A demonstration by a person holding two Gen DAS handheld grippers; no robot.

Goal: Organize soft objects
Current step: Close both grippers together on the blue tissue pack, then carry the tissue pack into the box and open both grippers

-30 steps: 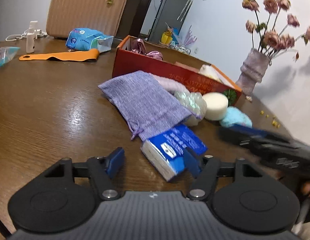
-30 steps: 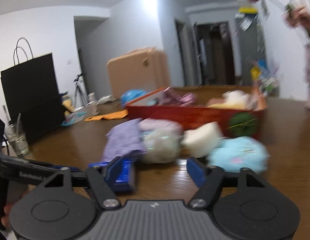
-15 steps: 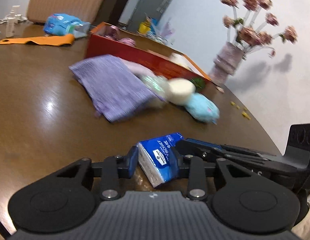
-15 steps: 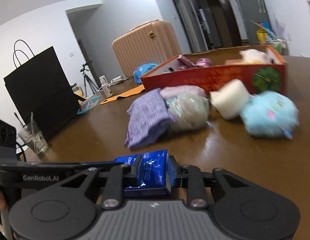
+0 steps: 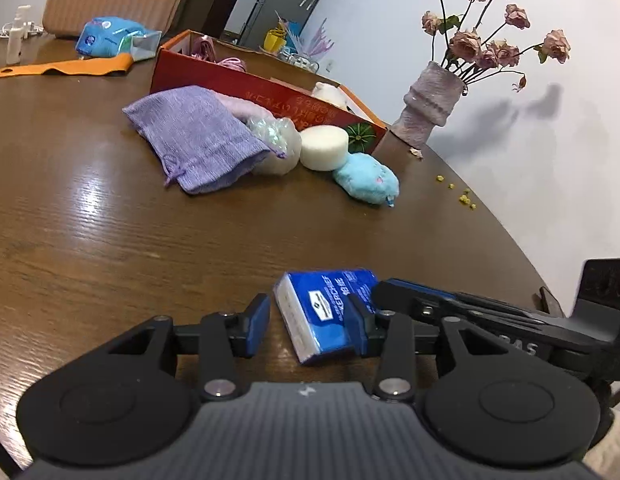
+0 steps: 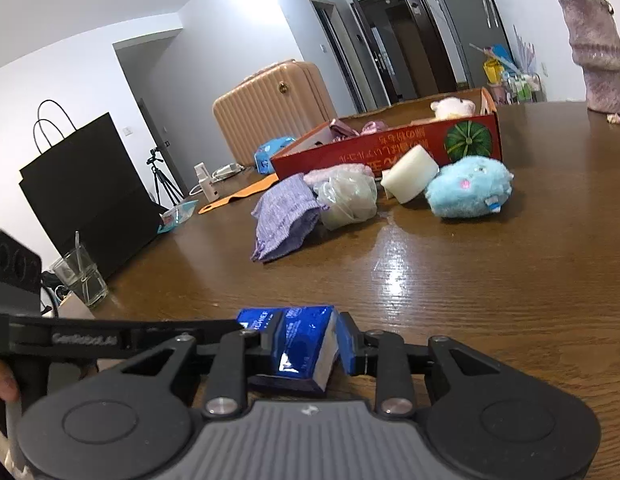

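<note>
Tissue pack (image 5: 328,312): now drawn close in to both grippers, well apart from the heap of soft things ahead; a second ago it lay against the purple pouch (image 5: 197,136).
Left gripper (image 5: 307,322): jaws opening. The pack sits between them, its right side against the right pad; a gap shows at the left pad (image 5: 255,322), so this is no pinch.
Right gripper (image 6: 305,344): jaws opening a little too, yet the pack (image 6: 299,344) is between them and both pads touch its sides; it looks held here.
Change: the pack has come away from the pile, and both tools have closed in on it from opposite sides, the right one crossing just beyond the left's fingertips.
Red box (image 5: 265,94): far ahead of both grippers, open-topped, with a few soft things already inside.
Left over: pouch, wrapped bundle (image 5: 275,142), white sponge (image 5: 324,148) and blue plush toy (image 5: 368,178) lie just in front of the box.
Meaning: my reading is a handover or re-grip of the pack; the carry to the box is not yet begun.
</note>
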